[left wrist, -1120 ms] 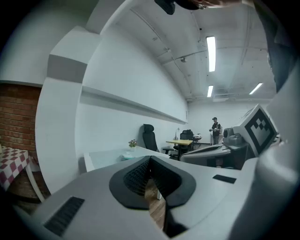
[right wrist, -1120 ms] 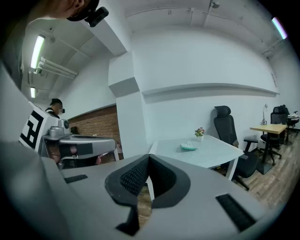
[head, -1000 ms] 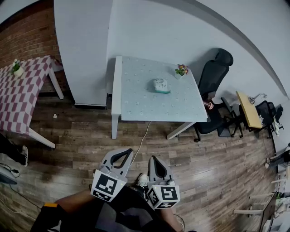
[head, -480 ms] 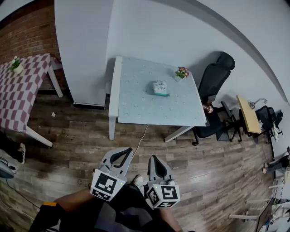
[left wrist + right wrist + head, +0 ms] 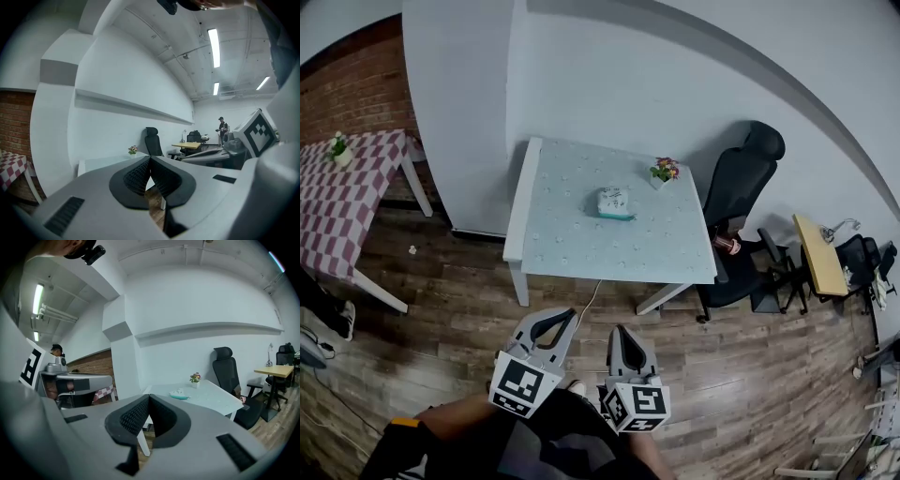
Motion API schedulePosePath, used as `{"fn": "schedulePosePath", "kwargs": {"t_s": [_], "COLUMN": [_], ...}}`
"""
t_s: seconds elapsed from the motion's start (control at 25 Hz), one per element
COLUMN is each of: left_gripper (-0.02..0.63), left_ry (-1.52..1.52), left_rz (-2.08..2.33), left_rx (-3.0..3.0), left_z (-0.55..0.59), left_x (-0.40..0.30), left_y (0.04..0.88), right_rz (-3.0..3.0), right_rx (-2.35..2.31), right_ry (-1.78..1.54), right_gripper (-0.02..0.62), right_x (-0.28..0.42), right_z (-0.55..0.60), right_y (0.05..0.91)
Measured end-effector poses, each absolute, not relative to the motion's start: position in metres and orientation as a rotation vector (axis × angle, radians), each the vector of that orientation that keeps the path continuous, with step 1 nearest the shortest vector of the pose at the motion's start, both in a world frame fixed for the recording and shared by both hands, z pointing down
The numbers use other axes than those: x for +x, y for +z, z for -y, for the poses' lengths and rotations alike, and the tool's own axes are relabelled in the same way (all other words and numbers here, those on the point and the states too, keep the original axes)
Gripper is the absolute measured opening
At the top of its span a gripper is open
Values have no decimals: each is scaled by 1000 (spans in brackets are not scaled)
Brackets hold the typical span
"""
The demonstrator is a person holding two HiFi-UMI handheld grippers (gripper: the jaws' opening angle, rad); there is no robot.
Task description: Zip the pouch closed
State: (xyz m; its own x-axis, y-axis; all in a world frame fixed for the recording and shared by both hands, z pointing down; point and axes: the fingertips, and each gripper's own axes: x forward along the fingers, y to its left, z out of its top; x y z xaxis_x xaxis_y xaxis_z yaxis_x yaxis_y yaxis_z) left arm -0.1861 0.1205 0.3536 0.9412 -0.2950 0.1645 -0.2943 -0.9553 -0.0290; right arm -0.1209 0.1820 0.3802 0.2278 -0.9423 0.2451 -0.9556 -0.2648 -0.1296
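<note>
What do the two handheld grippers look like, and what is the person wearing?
Both the left gripper and right gripper have light grey moulded shells with black, finely ribbed pads inside the jaws. Each carries a cube with black-and-white square markers at the back. No cables show on them. The person wears a dark top with an orange patch by the left arm.

The pouch (image 5: 613,202) is a small, pale, lumpy bag with a teal strip along its near edge. It lies on the table (image 5: 572,246), around the middle of the top. It is well ahead of the left gripper (image 5: 566,313) and the right gripper (image 5: 617,330), a little to the right of where the right one points, and touches neither. It is too small to tell how far its zip is drawn
</note>
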Motion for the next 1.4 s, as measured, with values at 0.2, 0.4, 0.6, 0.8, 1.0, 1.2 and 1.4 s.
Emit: {"fn": "schedulePosePath", "kwargs": {"t_s": [0.2,0.4,0.6,0.8,1.0,1.2,1.4], "left_gripper": [11,11,11,11,11,11,11], "left_ry": [-331,-373,-390,-415,-423,-419,-398], "left_rz": [-489,-498,-474,-480,-455,-449,-415], "left_rx": [-3095,-3095,-3072,-3064,-3074,-3109,-3131], "left_z": [-156,-187,-206,-208,-201,-178,-150], "left_x": [-143,-106,-80,-64,-42,-10,31], "left_y": [367,377,377,381,387,396,396], "right_rz": [1905,1907,1909,1913,1895,1870,1835], "right_rx": [2372,2329,2336,2326,2319,2285,2236], "right_ry": [433,443,443,462,483,500,495], "right_gripper": [15,15,15,15,17,17,17], "right_x": [-79,-40,-16,-3,15,36,69], "right_z": [-212,-243,-262,-264,-258,-239,-215], "right_y": [393,403,408,417,426,431,435]}}
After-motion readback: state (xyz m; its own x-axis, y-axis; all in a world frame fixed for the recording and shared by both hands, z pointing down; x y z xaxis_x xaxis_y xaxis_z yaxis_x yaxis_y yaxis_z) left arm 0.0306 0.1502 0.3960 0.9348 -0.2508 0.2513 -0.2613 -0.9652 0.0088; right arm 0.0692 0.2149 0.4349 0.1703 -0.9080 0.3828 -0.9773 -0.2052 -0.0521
